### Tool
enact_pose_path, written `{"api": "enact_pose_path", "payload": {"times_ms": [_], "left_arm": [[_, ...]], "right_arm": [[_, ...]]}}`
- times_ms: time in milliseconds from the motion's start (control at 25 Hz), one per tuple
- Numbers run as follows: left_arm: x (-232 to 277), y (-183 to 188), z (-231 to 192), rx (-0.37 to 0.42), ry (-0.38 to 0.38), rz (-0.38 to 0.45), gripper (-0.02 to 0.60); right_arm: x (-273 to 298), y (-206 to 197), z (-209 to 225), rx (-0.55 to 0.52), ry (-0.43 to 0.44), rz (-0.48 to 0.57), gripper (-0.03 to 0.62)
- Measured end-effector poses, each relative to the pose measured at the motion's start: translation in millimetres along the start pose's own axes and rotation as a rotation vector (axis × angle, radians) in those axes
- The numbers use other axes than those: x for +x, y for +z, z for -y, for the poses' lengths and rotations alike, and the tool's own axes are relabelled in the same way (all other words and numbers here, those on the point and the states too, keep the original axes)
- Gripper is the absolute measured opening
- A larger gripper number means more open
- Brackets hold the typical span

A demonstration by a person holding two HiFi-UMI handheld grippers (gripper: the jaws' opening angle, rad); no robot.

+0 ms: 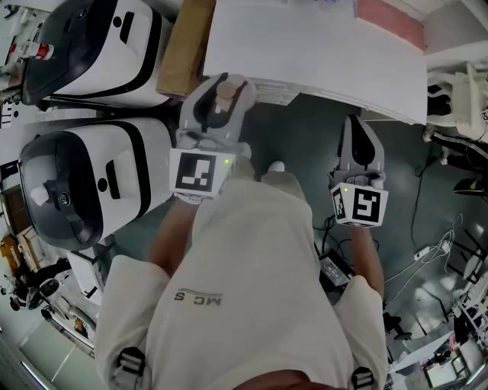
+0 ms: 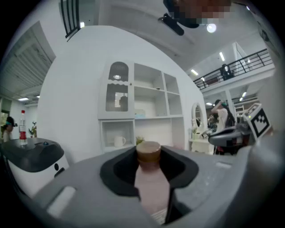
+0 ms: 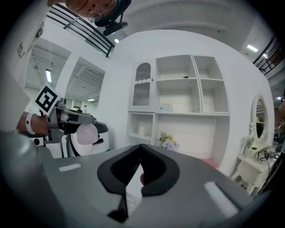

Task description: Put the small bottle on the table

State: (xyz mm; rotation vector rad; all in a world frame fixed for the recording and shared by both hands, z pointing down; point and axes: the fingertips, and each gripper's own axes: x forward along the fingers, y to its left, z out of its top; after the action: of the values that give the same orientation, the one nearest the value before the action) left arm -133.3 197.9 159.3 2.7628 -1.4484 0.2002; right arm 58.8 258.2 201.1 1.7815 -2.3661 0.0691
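Observation:
A small bottle of pale pink liquid with a brown cap stands upright between the jaws of my left gripper, which is shut on its body. It hangs at the front edge of the white table. The right gripper view shows the same bottle at its left, pink and rounded, in the left gripper. My right gripper is lower and to the right, short of the table edge, over the grey floor. Its jaws are shut with nothing between them.
Two white-and-black rounded machines stand at the left, with a brown cardboard box beside the table. A pink patch lies on the table's far end. Cables trail on the floor at right. A white shelf unit holds a mug.

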Motion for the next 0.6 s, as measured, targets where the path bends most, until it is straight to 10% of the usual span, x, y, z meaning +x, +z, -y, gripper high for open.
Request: {"api": "enact_pose_path", "payload": {"times_ms": [600], "left_arm": [[-3, -5, -32, -0.016, -0.026, 0.004, 0.13]], "right_arm": [[21, 6, -20, 0.093, -0.026, 0.029, -0.005]]}}
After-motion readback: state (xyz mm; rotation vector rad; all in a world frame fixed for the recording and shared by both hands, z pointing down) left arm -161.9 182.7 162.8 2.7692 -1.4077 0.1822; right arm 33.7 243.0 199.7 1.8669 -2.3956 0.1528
